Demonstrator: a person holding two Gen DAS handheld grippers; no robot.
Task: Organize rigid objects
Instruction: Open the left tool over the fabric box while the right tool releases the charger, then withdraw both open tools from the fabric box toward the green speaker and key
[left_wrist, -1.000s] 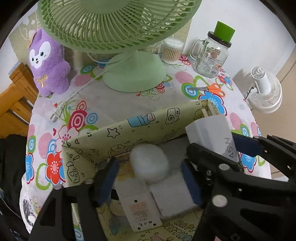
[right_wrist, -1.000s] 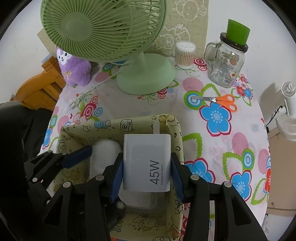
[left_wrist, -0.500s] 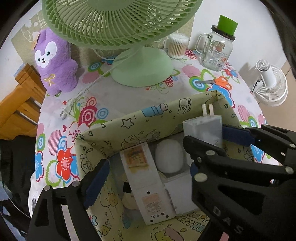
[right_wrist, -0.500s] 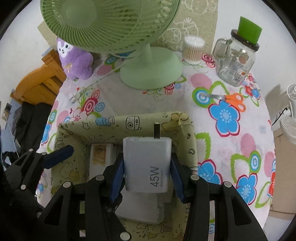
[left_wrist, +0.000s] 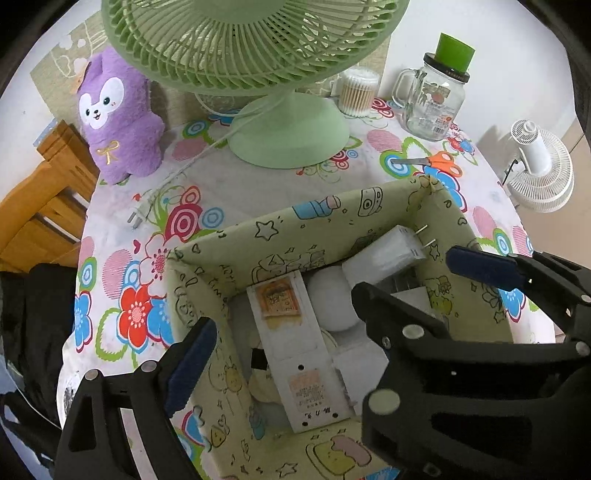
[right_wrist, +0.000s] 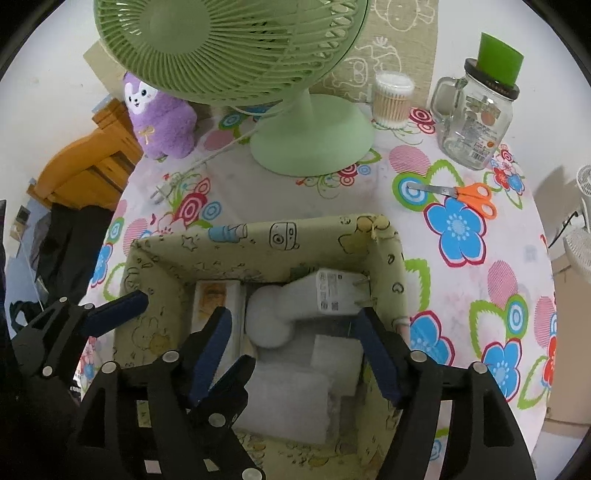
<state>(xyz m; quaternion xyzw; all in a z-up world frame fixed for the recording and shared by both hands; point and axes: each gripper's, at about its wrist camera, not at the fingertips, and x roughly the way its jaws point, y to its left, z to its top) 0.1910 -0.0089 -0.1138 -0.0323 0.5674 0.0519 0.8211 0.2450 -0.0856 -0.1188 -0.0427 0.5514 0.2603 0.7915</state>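
you have a smooth, matt white plastic charger (right_wrist: 332, 293) with metal prongs in the printed pale-green fabric box (right_wrist: 258, 236). your black plastic fingers (right_wrist: 388, 362) carry matt blue pads. the purple plush toy (left_wrist: 118, 114) at the tablecloth's (left_wrist: 258, 192) far-left edge looks fuzzy.

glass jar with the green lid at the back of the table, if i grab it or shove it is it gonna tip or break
The glass jar looks rigid and probably fragile, being clear glass. It stands upright on a broad base, so a low push would likely slide it on the tablecloth rather than tip it. Its smooth wall may be slippery; the side handle offers a surer hold.
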